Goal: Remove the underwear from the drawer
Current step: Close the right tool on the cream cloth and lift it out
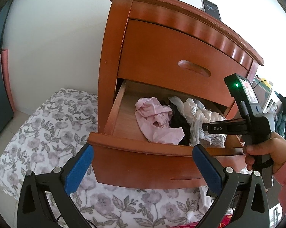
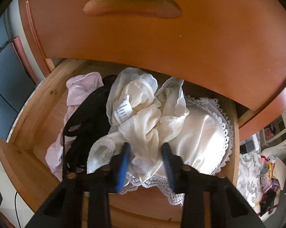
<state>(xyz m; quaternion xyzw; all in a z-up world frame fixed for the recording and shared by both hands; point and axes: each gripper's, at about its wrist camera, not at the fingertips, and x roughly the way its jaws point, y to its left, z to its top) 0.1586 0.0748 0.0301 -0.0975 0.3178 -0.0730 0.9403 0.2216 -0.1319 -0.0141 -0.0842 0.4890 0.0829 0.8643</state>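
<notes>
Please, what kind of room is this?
Most likely a bedroom at home. A wooden nightstand stands against a white wall, its lower drawer pulled open with underwear inside, and floral bedding lies beside it.

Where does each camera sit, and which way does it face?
Left wrist: on the open left gripper, outside the open drawer; shows a hand holding the right gripper.
Right wrist: looks steeply down into the drawer; its blue fingers straddle cream underwear.
Both share the drawer, pink underwear, black underwear.
</notes>
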